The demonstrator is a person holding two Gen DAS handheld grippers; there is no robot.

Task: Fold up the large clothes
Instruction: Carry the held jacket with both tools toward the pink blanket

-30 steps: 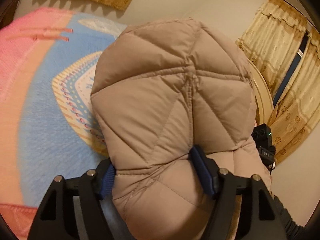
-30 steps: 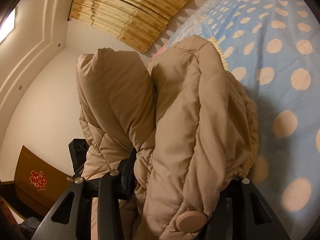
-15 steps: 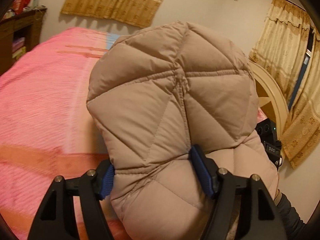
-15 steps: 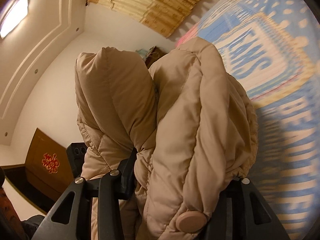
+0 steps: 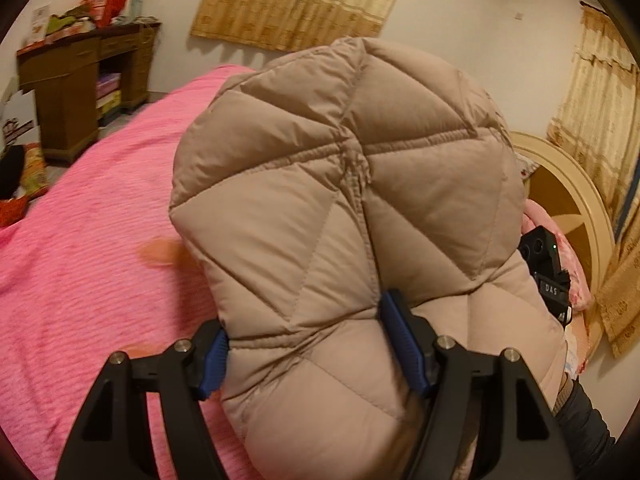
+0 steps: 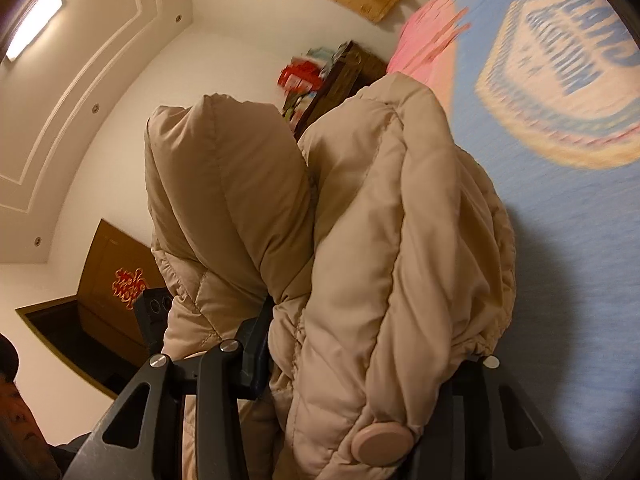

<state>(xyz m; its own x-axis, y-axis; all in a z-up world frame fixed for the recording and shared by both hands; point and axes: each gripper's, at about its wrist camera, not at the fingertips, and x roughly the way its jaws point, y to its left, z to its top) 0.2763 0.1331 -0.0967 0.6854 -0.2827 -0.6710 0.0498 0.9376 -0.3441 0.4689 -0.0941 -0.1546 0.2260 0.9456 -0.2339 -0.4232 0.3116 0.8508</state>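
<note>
A beige quilted puffer jacket (image 5: 344, 200) fills the left wrist view. My left gripper (image 5: 312, 340) is shut on a thick bunch of it, blue pads pressed into both sides. It is held up above the bed. In the right wrist view the same jacket (image 6: 400, 240) hangs in two folds with a round beige button (image 6: 380, 442) near the bottom. My right gripper (image 6: 360, 356) is shut on that bunch; its right finger is hidden behind the fabric. The other gripper's body (image 5: 544, 268) shows past the jacket on the right.
A bed with a pink cover (image 5: 80, 260) lies below on the left, with a blue patterned blanket (image 6: 560, 120) further along. A cream headboard (image 5: 568, 200) stands at the right. A brown cluttered cabinet (image 5: 76, 80) stands by the far wall. Curtains (image 5: 300, 4) hang behind.
Both grippers have swung with the jacket still gripped. The left view moved from the blue blanket to the pink cover and cabinet. The right view shows more of the blanket's pattern.
</note>
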